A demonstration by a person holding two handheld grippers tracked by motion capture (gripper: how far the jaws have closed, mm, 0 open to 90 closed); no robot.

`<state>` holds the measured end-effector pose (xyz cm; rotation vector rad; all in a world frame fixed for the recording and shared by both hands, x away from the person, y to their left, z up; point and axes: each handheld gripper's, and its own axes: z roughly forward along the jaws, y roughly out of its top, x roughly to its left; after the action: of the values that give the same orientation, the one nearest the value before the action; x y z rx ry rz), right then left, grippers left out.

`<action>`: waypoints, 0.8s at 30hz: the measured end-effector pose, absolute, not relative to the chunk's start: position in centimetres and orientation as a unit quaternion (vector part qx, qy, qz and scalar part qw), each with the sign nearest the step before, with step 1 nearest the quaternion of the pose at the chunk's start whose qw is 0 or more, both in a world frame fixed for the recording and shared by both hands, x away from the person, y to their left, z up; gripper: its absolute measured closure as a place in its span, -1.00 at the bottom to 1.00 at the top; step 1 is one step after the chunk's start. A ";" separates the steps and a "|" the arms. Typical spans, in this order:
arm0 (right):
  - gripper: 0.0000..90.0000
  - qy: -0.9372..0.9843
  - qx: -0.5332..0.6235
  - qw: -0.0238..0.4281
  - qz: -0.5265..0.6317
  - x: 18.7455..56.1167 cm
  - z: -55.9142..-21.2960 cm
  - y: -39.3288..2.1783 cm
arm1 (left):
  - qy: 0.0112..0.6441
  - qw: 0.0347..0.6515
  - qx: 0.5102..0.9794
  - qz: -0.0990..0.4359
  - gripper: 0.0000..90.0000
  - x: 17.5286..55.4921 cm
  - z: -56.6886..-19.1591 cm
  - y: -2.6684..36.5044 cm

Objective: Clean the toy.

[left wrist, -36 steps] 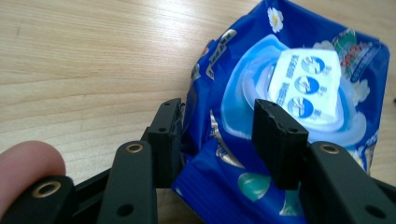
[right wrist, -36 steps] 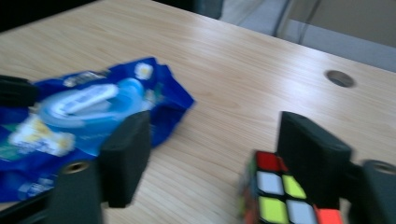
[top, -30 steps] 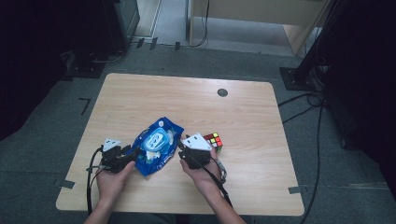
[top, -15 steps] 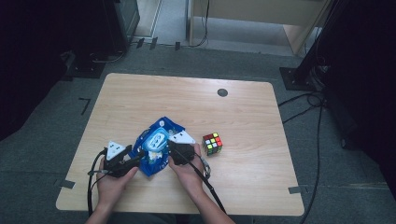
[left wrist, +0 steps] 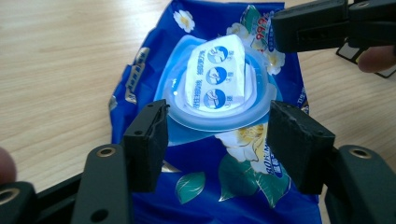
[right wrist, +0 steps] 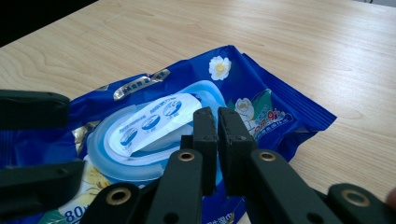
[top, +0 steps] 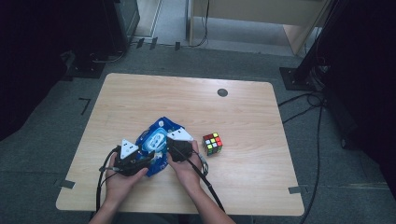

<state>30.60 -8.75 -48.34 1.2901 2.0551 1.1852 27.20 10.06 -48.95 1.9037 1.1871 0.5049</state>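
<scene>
Wipes pack (top: pixel 156 140) unmoved, left hand-held gripper (left wrist: pixel 215 140) opening astride lid, right hand-held gripper (right wrist: pixel 217 140) closed empty

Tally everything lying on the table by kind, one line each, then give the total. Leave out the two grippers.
Blue wet-wipes pack: 1
Puzzle cube with coloured squares: 1
Total on the wooden table: 2
</scene>
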 end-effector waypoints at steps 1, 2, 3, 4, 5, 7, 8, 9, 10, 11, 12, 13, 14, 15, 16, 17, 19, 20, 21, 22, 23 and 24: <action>0.93 0.745 0.465 0.217 0.426 30.4 -48.3 -8.8 | 0.474 0.411 0.753 0.199 -0.14 27.3 -48.8 10.1; 0.91 0.747 0.461 0.217 0.426 30.3 -48.3 -8.8 | 0.475 0.412 0.752 0.197 -0.15 27.5 -48.6 10.1; 0.90 0.749 0.459 0.220 0.423 30.0 -48.3 -8.9 | 0.478 0.413 0.750 0.194 -0.16 27.8 -48.4 10.1; 0.90 0.751 0.457 0.222 0.422 29.8 -48.3 -9.0 | 0.478 0.412 0.751 0.191 -0.16 28.1 -48.1 10.1; 0.90 0.752 0.457 0.221 0.421 29.6 -48.4 -9.3 | 0.479 0.412 0.752 0.188 -0.16 28.4 -48.0 10.0; 0.88 0.753 0.458 0.219 0.419 29.2 -48.6 -9.8 | 0.479 0.414 0.753 0.181 -0.15 29.0 -47.7 9.8; 0.87 0.753 0.459 0.219 0.418 29.0 -48.7 -10.1 | 0.477 0.411 0.755 0.181 -0.12 29.4 -47.6 9.7; 0.85 0.753 0.460 0.216 0.419 28.8 -48.8 -10.3 | 0.479 0.408 0.756 0.179 -0.12 29.7 -47.5 9.5; 0.84 0.752 0.461 0.215 0.420 28.7 -48.9 -10.6 | 0.480 0.405 0.759 0.176 -0.12 30.1 -47.4 9.3; 0.82 0.752 0.461 0.214 0.420 28.5 -49.0 -10.7 | 0.480 0.400 0.761 0.175 -0.13 30.4 -47.3 9.1; 0.81 0.752 0.463 0.214 0.419 28.4 -49.1 -10.8 | 0.481 0.395 0.762 0.176 -0.13 30.8 -47.3 8.8; 0.80 0.752 0.464 0.214 0.417 28.4 -49.3 -10.9 | 0.482 0.390 0.764 0.175 -0.13 31.1 -47.2 8.4; 0.79 0.753 0.464 0.213 0.415 28.4 -49.5 -10.8 | 0.482 0.387 0.766 0.176 -0.15 31.3 -47.2 8.2; 0.78 0.754 0.465 0.212 0.413 28.4 -49.7 -10.8 | 0.482 0.380 0.769 0.180 -0.18 31.5 -47.1 7.8; 0.77 0.755 0.465 0.214 0.410 28.4 -49.9 -10.7 | 0.481 0.369 0.772 0.188 -0.22 31.7 -47.0 7.4; 0.76 0.757 0.464 0.212 0.409 28.4 -50.1 -10.6 | 0.480 0.363 0.774 0.195 -0.25 31.9 -47.0 7.1; 0.75 0.759 0.462 0.212 0.407 28.3 -50.4 -10.5 | 0.479 0.349 0.777 0.210 -0.27 32.4 -47.0 6.5; 0.74 0.759 0.462 0.211 0.406 28.3 -50.5 -10.5 | 0.477 0.342 0.782 0.210 -0.28 32.8 -47.2 6.3; 0.74 0.760 0.462 0.211 0.406 28.3 -50.6 -10.4 | 0.480 0.334 0.784 0.210 -0.28 33.1 -47.4 6.1; 0.74 0.762 0.461 0.209 0.405 28.2 -50.8 -10.4 | 0.481 0.322 0.787 0.214 -0.28 33.4 -47.6 5.9; 0.73 0.762 0.461 0.210 0.403 28.2 -50.9 -10.3 | 0.482 0.318 0.787 0.215 -0.27 33.6 -47.8 5.8; 0.73 0.762 0.462 0.210 0.402 28.1 -51.0 -10.2 | 0.481 0.312 0.790 0.215 -0.26 33.8 -48.0 5.7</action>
<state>28.14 -10.23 -51.03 1.2837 2.1199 1.1170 33.76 5.67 -48.01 2.0845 1.2699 0.5685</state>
